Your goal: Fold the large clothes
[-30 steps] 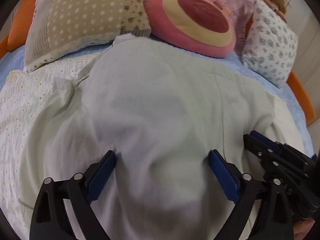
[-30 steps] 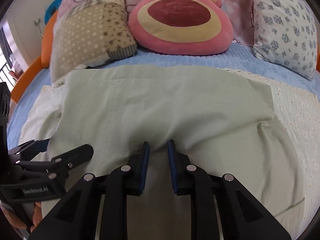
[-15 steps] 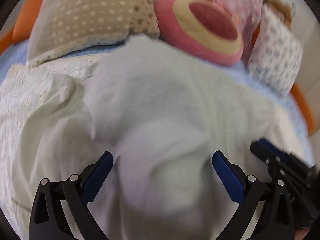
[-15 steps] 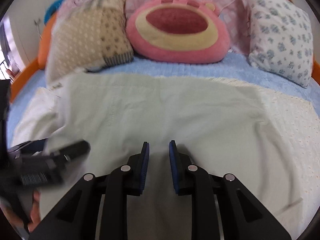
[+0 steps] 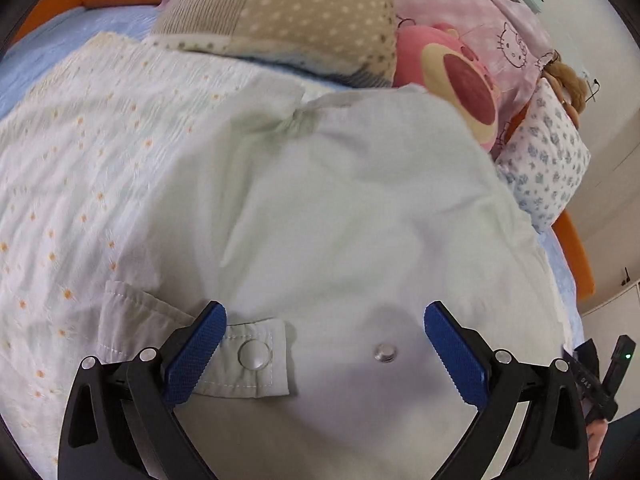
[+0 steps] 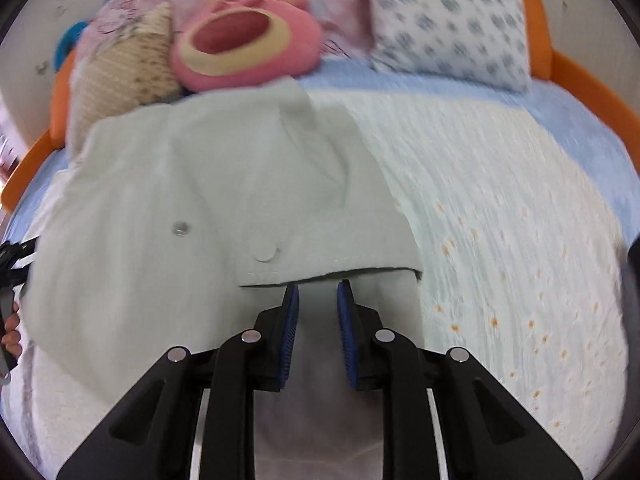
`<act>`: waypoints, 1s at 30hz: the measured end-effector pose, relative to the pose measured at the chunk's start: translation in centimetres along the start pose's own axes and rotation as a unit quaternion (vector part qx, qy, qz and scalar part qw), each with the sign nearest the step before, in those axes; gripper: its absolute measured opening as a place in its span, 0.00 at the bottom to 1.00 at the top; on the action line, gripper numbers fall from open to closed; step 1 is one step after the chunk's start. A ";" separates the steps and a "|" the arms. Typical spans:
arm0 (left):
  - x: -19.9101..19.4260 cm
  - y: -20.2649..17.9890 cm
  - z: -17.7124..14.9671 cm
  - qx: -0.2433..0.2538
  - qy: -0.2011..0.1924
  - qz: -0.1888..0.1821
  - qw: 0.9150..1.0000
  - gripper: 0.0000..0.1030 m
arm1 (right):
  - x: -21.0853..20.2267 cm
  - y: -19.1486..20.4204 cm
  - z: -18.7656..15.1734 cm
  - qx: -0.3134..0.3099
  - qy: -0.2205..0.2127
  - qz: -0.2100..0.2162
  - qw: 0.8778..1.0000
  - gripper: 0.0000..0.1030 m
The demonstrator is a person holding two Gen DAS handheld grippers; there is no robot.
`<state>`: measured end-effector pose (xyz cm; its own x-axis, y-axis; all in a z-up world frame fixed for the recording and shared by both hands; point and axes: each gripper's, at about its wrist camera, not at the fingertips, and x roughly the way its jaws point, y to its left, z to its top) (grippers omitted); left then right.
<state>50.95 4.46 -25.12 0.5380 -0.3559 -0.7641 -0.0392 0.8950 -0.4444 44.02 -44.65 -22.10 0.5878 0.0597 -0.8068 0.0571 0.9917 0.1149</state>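
A pale green garment [image 5: 340, 208] with snap buttons lies spread on the bed. In the left wrist view my left gripper [image 5: 326, 344] stands wide open over it, its blue pads clear of the cloth. A tab with a covered snap [image 5: 256, 354] lies by the left pad, and a metal snap [image 5: 382, 352] sits between the jaws. In the right wrist view the garment [image 6: 200, 184] is folded over, a stitched flap edge [image 6: 332, 272] just ahead of my right gripper [image 6: 318, 312]. Its pads stand narrowly apart with a strip of the cloth running between them.
A white quilt [image 6: 500, 200] with small orange flowers covers the bed on both sides of the garment. At the head are a beige dotted pillow [image 5: 288, 12], a pink bear cushion [image 6: 244, 40] and a floral pillow [image 6: 448, 16]. An orange rail [image 6: 560, 60] rims the bed.
The garment has been drawn over itself, so a flap and two snaps now show. The left view has swung left, the right view right, and the cushions sit farther off.
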 end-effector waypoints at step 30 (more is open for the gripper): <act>6.3 -10.7 6.6 0.149 0.017 0.094 0.984 0.98 | 2.0 5.3 8.4 -0.038 0.022 -0.099 0.994 0.21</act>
<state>60.37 -5.59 -22.07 0.5160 -0.1799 -0.8375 0.1162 0.9834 -0.1396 52.22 -40.18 -18.23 0.5357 -0.1346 -0.8336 0.1069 0.9901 -0.0911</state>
